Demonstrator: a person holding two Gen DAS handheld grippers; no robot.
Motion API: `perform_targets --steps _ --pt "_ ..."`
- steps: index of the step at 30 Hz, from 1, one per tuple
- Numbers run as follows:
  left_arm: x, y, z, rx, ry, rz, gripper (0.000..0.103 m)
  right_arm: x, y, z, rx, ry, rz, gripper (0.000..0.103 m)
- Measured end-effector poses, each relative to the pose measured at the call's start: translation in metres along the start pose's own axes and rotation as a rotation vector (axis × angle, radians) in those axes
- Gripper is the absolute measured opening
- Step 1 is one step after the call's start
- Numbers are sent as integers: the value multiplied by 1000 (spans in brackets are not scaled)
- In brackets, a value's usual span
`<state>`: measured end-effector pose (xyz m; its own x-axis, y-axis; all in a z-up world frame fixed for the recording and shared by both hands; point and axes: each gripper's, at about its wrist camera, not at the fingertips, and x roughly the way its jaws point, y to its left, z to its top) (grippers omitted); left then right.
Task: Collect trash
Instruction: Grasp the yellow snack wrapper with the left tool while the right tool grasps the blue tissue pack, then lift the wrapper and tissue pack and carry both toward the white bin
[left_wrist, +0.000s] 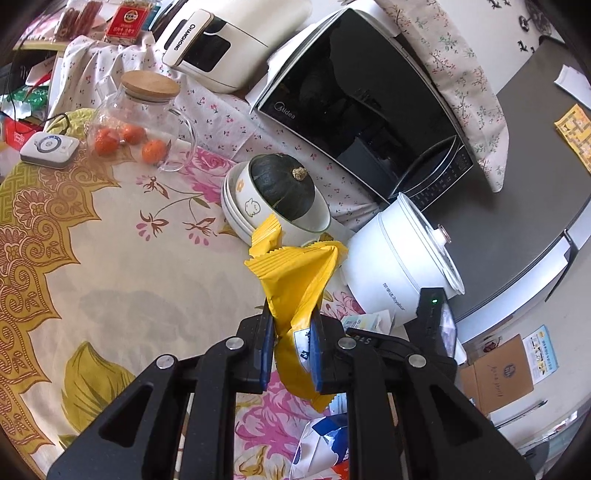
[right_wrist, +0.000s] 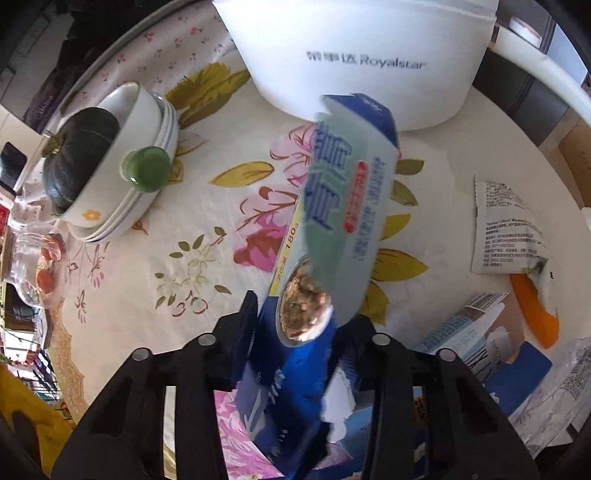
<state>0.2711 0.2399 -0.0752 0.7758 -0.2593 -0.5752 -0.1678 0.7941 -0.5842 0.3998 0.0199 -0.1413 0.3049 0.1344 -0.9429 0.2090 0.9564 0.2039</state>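
Trash is already in both claws: left claw (left_wrist: 290, 345) clamps a yellow wrapper (left_wrist: 295, 273); right claw (right_wrist: 291, 325), pointing steeply down at the table (right_wrist: 184, 206), grips a blue box (right_wrist: 332, 206) whose long axis runs forward between its fingers.

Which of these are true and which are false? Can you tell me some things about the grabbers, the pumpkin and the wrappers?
1. The left gripper pinches a yellow wrapper. True.
2. The dark green pumpkin sits on the bare tablecloth. False: it sits in a stack of white bowls.
3. The right gripper has a blue and green food packet between its fingers. True.
4. The glass jar has a metal lid. False: its lid is wooden.
5. The white cooker says Royalstar. True.
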Motion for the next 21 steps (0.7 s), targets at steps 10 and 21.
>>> perform_targets --steps 10,21 --pt "-7 -18 -6 55 -43 20 16 -64 0 -19 -139 -231 28 18" --pt "-45 -72 -29 231 -223 81 16 -142 -21 -50 -284 -559 -9 17"
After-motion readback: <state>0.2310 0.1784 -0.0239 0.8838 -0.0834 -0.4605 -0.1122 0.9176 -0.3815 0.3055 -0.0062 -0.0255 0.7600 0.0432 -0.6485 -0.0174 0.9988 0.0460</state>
